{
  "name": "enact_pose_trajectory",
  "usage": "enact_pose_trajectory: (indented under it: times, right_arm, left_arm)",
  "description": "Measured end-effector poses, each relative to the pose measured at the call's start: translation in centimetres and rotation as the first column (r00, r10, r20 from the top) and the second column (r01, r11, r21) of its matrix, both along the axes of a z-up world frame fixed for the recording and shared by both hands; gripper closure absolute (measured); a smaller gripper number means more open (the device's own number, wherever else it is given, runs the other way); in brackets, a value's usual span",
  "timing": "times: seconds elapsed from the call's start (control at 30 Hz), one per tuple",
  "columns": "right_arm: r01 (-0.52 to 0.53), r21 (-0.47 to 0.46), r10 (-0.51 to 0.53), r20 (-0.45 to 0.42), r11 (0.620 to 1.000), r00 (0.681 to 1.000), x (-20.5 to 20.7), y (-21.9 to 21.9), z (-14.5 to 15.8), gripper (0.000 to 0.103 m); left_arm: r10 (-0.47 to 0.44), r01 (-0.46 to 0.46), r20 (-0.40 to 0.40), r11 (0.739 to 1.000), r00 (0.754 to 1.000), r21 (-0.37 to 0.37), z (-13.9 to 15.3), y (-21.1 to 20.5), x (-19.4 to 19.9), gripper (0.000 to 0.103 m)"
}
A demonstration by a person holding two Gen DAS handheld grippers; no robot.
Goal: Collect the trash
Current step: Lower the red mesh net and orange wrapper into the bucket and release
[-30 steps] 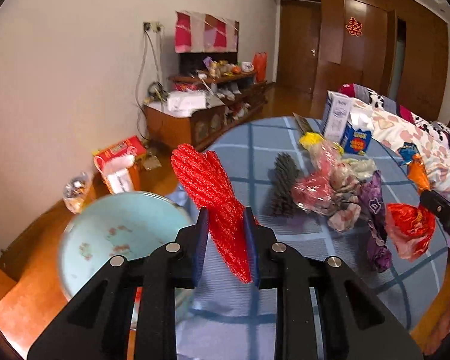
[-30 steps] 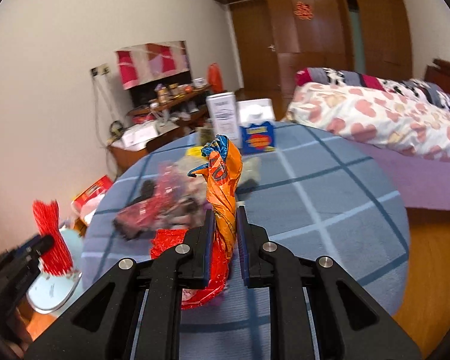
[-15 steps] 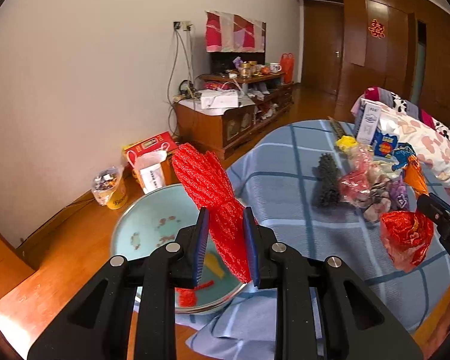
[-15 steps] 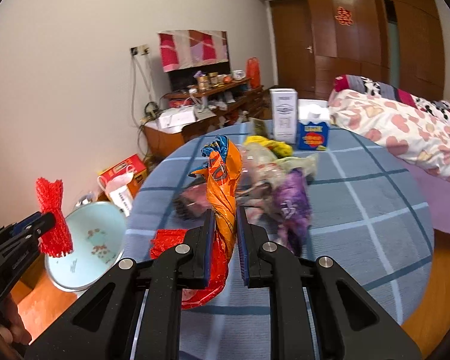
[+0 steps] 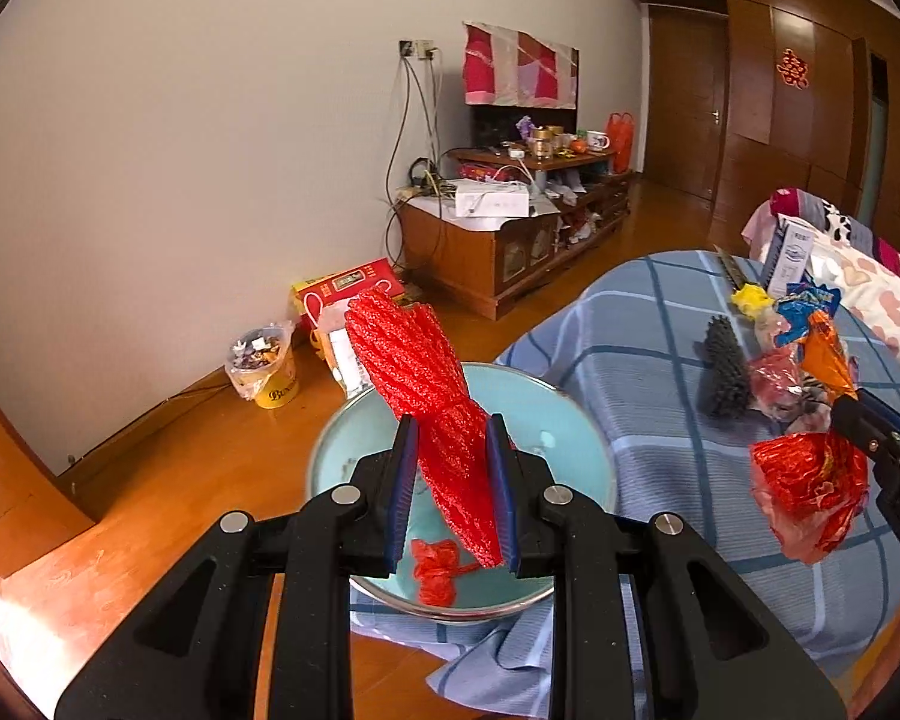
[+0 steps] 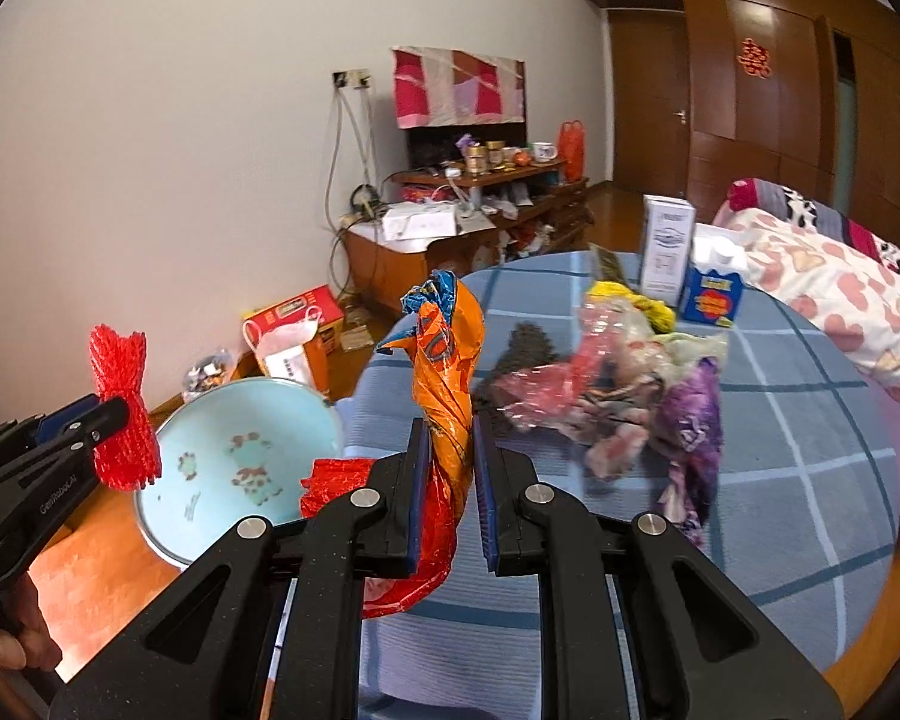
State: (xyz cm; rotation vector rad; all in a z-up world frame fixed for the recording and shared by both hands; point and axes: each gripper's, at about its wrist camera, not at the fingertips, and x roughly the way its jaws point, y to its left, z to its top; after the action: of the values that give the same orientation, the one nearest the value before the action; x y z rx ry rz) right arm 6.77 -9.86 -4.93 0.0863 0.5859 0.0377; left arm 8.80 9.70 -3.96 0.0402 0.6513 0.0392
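Basin (image 5: 570, 420) now beneath one red net (image 5: 426, 384), one wrapper (image 6: 447, 384) clamped

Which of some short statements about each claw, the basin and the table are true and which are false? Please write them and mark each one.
1. The left claw is shut on a red foam net. True.
2. The right claw is empty. False: it grips an orange wrapper.
3. The light blue basin holds no trash. False: a red scrap lies inside.
4. Wrappers lie on the checked tablecloth. True.
5. The black foam net is in the basin. False: it lies on the tablecloth.
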Motion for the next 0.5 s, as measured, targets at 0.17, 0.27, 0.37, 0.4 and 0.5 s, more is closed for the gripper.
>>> enact_pose_trajectory:
  times: [0.17,0.27,0.37,0.4,0.5]
  right_arm:
    - [-0.043,0.003,0.043,-0.021,0.999,0.999,1.1,1.8,-0.2,0.087]
    - [-0.069,0.003,0.069,-0.031,0.998,0.997,1.7,2.9,-0.4,0.087]
    - [-0.087,0.002,0.087,-0.046,0.996,0.995,2.5,3.9,-0.7,0.087]
    - [-0.092,0.001,0.092,-0.049,0.996,0.995,2.7,4.1,-0.8,0.087]
    - [-0.115,-0.011,0.114,-0.058,0.993,0.992,3.3,5.2,-1.1,0.087]
  left_arm:
    - [0.021,-0.021,-0.011,1.000,1.000,-0.008,-0.4,1.1,0.3,0.080]
    - [0.028,-0.029,-0.019,1.000,0.999,-0.010,-0.8,1.7,0.5,0.080]
    - [0.030,-0.031,-0.032,0.999,0.999,-0.014,-1.1,2.1,0.8,0.080]
    - [0.031,-0.032,-0.035,0.999,0.999,-0.015,-1.2,2.1,0.9,0.080]
    - [0.036,-0.037,-0.045,0.999,0.998,-0.011,-1.6,2.5,1.1,0.080]
